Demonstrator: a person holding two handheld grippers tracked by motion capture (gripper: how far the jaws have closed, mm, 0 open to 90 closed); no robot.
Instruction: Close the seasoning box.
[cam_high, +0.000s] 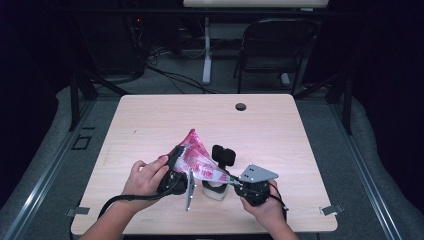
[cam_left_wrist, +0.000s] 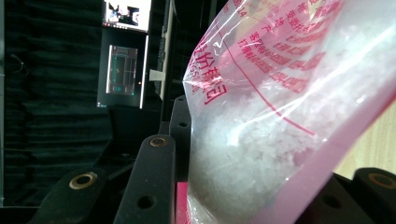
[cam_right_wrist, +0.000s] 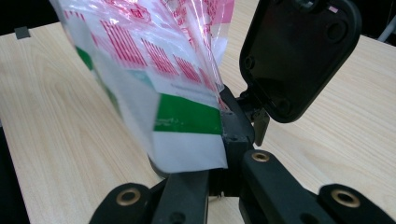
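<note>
Above pale wood-grain tabletop (cam_high: 150, 125), held up: clear crinkly plastic bag (cam_high: 197, 160), red Chinese print, green-and-white edge, white coarse crystals inside. Left gripper (cam_high: 176, 170) fingers clamped on bag body; right gripper (cam_high: 239, 181) fingers pinched tight on its corner.

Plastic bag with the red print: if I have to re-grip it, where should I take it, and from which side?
Probably the flat corners. The bag hangs stretched between the left gripper and the right gripper, above the table. Its belly bulges with white granules, while the green-and-white corner lies thin. Come in from the ends, along the bag.
</note>
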